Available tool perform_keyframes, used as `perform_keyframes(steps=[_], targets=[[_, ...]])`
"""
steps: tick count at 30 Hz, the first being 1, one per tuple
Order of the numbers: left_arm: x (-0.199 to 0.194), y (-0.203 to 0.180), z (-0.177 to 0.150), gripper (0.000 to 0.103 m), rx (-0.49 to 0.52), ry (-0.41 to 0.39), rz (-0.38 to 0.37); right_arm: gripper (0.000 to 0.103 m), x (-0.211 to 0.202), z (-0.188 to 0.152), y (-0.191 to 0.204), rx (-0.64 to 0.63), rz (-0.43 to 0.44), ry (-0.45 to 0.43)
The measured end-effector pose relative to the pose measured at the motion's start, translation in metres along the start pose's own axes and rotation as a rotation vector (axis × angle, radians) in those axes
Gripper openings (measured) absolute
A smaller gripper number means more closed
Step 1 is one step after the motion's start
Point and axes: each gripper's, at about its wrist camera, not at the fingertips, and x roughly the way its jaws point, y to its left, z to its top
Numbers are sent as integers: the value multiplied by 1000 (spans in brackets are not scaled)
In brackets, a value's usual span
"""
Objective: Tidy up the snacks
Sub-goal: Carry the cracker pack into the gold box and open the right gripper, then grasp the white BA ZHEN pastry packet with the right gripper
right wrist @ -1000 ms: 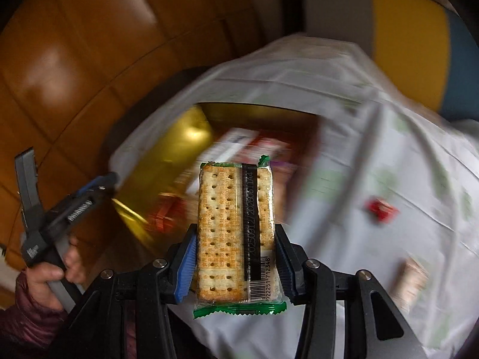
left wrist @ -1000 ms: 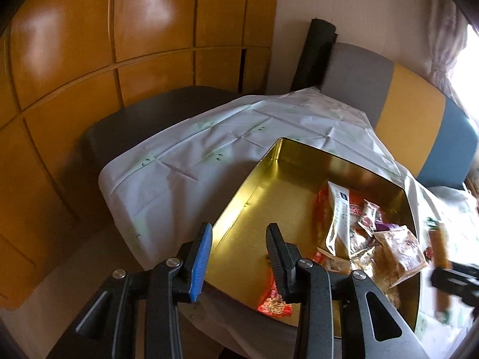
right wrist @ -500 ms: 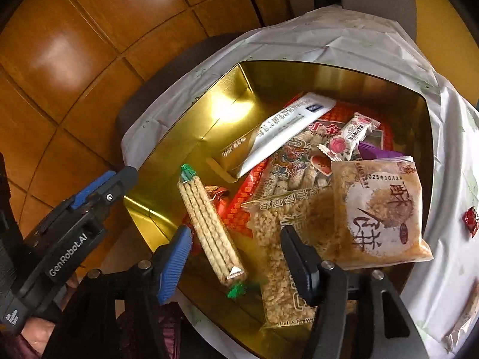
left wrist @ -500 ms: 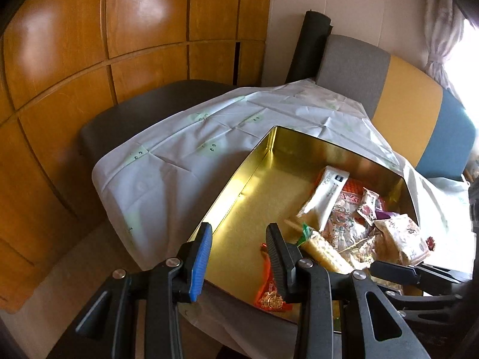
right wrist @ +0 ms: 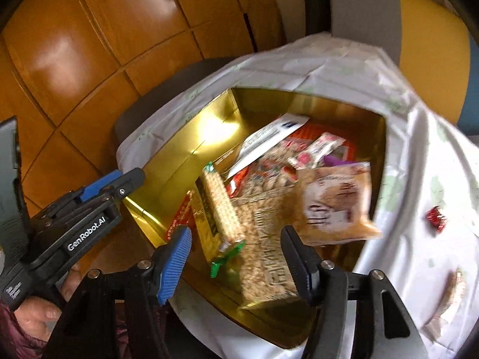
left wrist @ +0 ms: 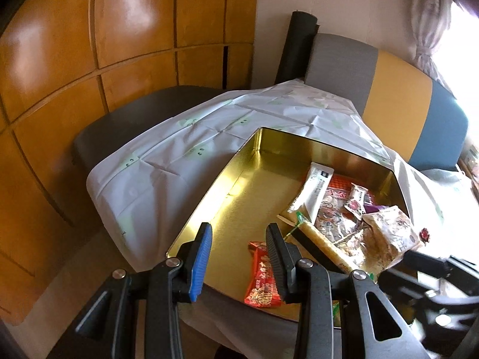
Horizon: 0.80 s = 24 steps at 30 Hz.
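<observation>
The cracker packet (right wrist: 220, 209) that was clamped upright in the right gripper (right wrist: 236, 257) a second ago has left the jaws and now lies inside the gold tin (right wrist: 185, 149), on edge along the pile of snacks, its green crimped end toward six o'clock. The right gripper's jaws stand apart over the tin's near edge with nothing pressed between them; the packet sits beyond and between the pads, not touched by either.

Inside the tin, the snacks crowd the half toward three o'clock: a white sachet (right wrist: 269, 137) at about twelve, a small pink-and-white sweet wrapper (right wrist: 317, 149) just right of it, a clear bag of puffed grain (right wrist: 263, 239) at six, and a tan biscuit bag (right wrist: 335, 200) at three that overhangs the tin's right wall. A red packet (left wrist: 262, 275) lies on the tin floor at the near left.

The left gripper (left wrist: 238, 257) hovers at the tin's near left corner, its jaws partly apart and empty, held by a hand (right wrist: 45, 305) at eight o'clock in the right wrist view.

Outside the tin, on the white tablecloth (right wrist: 419, 155), a small red sweet (right wrist: 435, 217) lies at three o'clock and a blurred wrapped snack (right wrist: 452, 296) lies at about four o'clock, well apart from the tin.
</observation>
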Motion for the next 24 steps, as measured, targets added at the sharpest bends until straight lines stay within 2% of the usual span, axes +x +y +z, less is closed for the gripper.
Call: perform_keyframes(steps=[5,12,24], targets=[[-4,-9,-2,38,24,-7,-13,63,-27,-9,-22,48,-46,-57],[-11,-23,-5,38,71,-19,-34,63,-64,-27,-81,181,-157,-111],[-17,-54,-15,41,151,-13,-114,65,-111,-84,-208,526,-425,-93]])
